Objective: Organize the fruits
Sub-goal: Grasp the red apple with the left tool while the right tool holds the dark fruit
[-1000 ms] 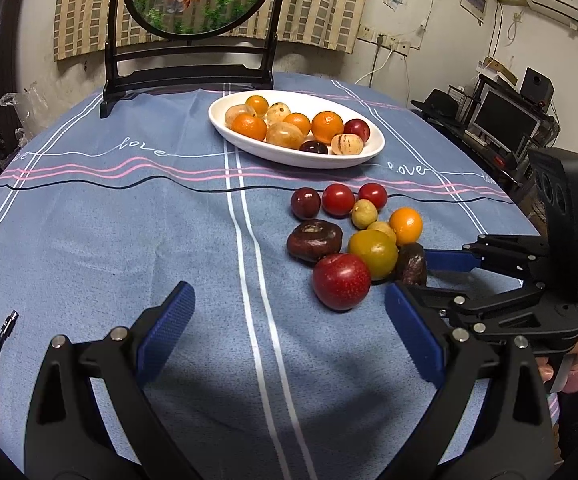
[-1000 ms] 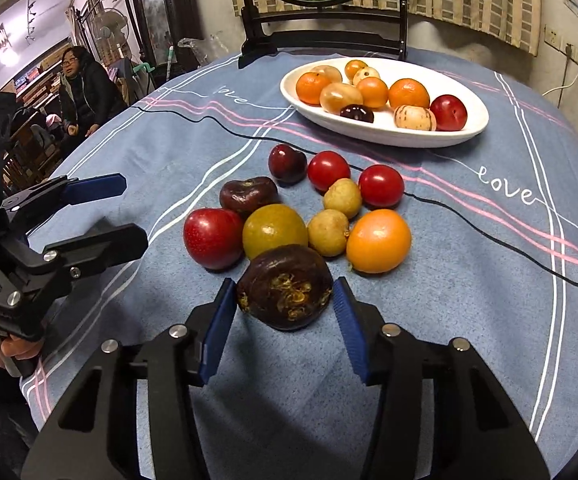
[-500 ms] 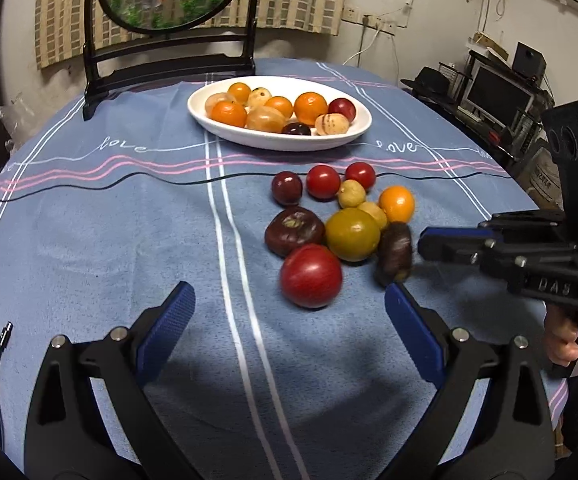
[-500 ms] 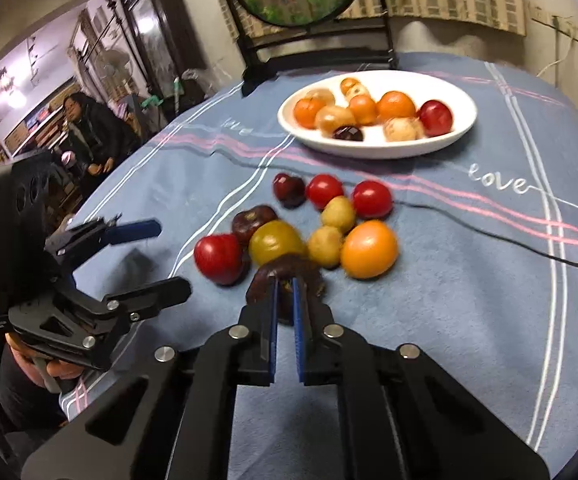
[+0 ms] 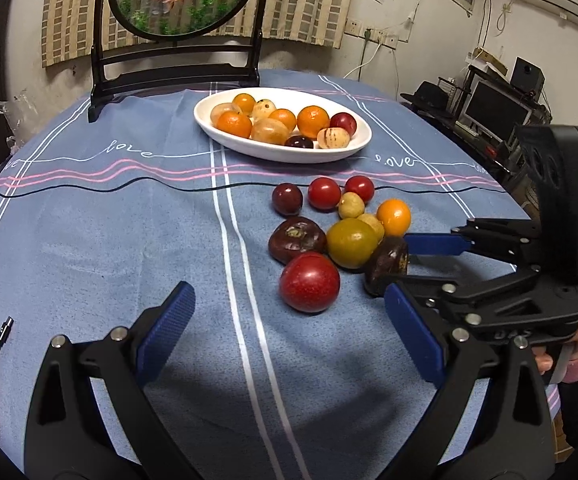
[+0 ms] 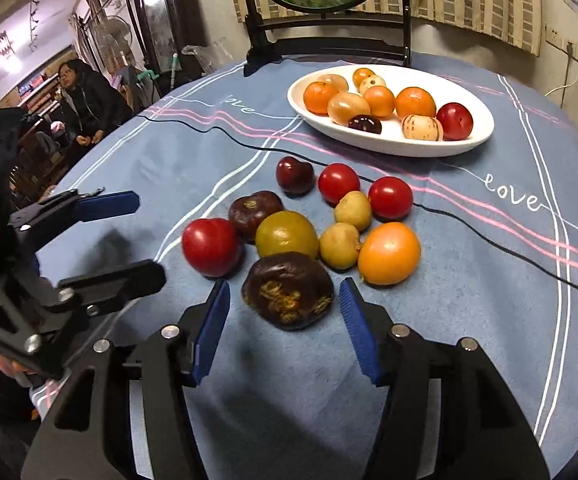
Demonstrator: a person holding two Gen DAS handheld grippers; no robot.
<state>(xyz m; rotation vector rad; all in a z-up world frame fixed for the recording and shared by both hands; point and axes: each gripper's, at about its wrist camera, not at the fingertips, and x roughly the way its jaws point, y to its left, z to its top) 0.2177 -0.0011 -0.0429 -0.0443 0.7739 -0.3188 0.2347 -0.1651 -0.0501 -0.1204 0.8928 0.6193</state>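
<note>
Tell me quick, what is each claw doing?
Left gripper: open, holding nothing.
Right gripper: open, jaws just widened; the dark fruit sits between them, ungripped.

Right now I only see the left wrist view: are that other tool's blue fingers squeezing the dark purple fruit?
Observer: No. The right wrist view shows the right gripper with its fingers apart, having just been opening; the dark purple fruit lies between them with a gap on each side.
Operator: Is anyone else in the room?
Observer: Yes, a person in a dark coat sits in the background, left of that view.
</note>
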